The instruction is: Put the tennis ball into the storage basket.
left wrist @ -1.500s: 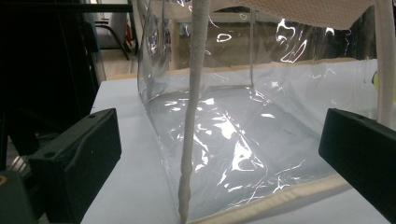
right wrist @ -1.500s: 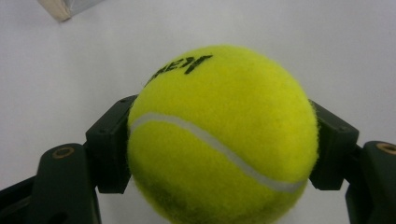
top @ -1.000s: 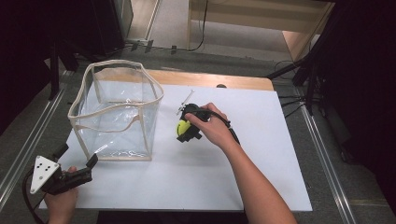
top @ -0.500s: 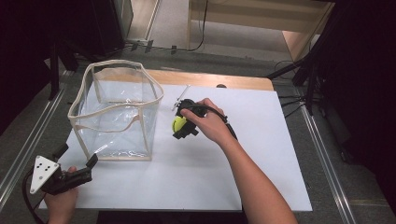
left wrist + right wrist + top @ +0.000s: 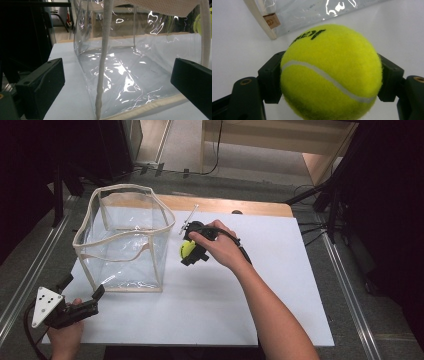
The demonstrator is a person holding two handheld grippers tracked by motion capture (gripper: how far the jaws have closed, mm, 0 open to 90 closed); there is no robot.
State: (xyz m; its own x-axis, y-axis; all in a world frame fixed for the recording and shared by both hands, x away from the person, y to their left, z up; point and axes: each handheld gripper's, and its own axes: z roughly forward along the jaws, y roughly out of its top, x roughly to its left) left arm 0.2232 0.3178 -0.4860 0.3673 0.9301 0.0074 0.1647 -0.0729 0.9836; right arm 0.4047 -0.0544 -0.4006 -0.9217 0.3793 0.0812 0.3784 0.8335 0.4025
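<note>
A yellow-green tennis ball (image 5: pixel 329 72) with black lettering sits squeezed between the black jaws of my right gripper (image 5: pixel 190 251), which is shut on it just right of the bag. The ball (image 5: pixel 186 249) shows as a small yellow patch under the person's hand, above the white table. A clear plastic bag (image 5: pixel 125 240) with a cream fabric rim stands open on the left half of the table. My left gripper (image 5: pixel 82 292) rests at the table's front left corner, open, its jaws wide apart and aimed at the bag's near corner seam (image 5: pixel 102 65).
The white tabletop (image 5: pixel 240 290) lies on a wooden board. A thin white stick (image 5: pixel 188 219) lies behind the right hand. Metal rails (image 5: pixel 30 270) run along the left side, another along the right. Dark stands and cables sit behind the table.
The right hand has carried the ball slightly left and up toward the bag. The left gripper has stayed in place.
</note>
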